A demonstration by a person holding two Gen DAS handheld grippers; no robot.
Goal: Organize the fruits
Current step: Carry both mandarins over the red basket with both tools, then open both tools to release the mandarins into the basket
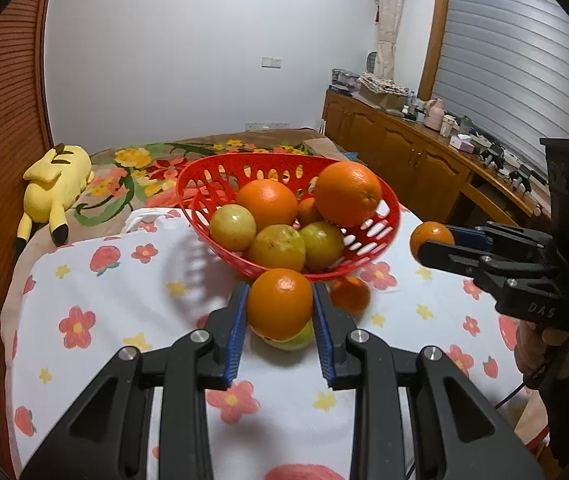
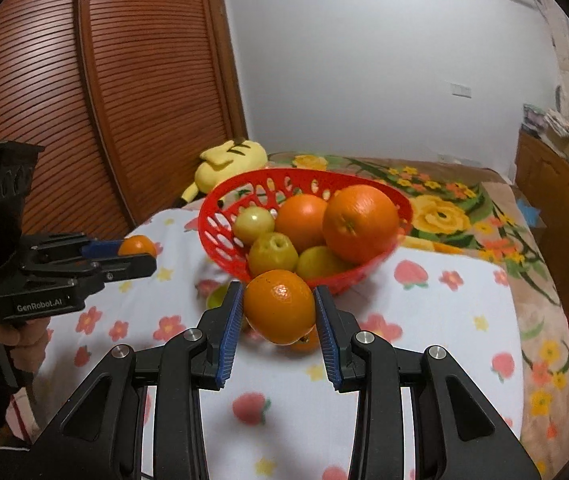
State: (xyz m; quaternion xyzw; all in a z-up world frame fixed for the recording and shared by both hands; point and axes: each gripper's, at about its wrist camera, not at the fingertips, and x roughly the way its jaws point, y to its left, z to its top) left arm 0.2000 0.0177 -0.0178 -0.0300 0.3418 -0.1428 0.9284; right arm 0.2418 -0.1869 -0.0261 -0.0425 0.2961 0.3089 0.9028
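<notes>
A red perforated basket point(image 1: 204, 176) point(image 2: 220, 236) stands on the flowered cloth and holds several oranges and yellow-green fruits. My left gripper point(image 1: 280, 304) is shut on an orange point(image 1: 279, 303), held just in front of the basket; it also shows at the left of the right wrist view point(image 2: 136, 250). My right gripper point(image 2: 279, 306) is shut on another orange point(image 2: 279, 306), also in front of the basket; it shows at the right of the left wrist view point(image 1: 432, 240). A small orange point(image 1: 350, 294) and a yellow-green fruit point(image 1: 296, 340) lie on the cloth below.
A yellow plush toy point(image 1: 54, 180) point(image 2: 230, 160) lies on the bed behind the basket on the left. A wooden cabinet point(image 1: 404, 152) with clutter runs along the right wall. A slatted wooden door point(image 2: 124, 80) stands at the left.
</notes>
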